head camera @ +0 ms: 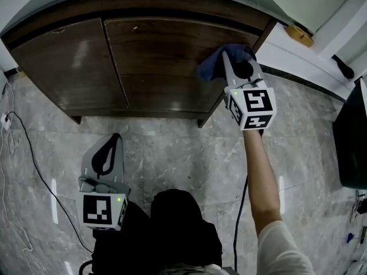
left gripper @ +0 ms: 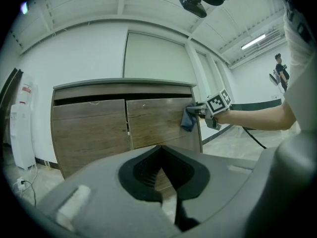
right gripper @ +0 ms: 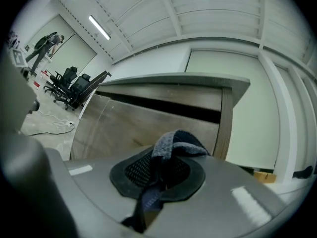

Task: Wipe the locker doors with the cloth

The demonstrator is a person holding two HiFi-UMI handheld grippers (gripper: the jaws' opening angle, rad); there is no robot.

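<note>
Grey veined floor tiles (head camera: 172,148); thin dark cable (head camera: 35,171) snakes over floor at left, up to plug (head camera: 4,119) near wall edge; black panel (head camera: 351,136) at right edge; small brown block (head camera: 299,35) at foot of white wall (head camera: 321,56). Tall white appliance (left gripper: 20,133) with red label stands against wall at left; strip lights (left gripper: 256,41) on ribbed ceiling (left gripper: 148,4). Black office chairs (right gripper: 74,86) clustered far off; person (right gripper: 47,43) beyond them, too small for detail.
</note>
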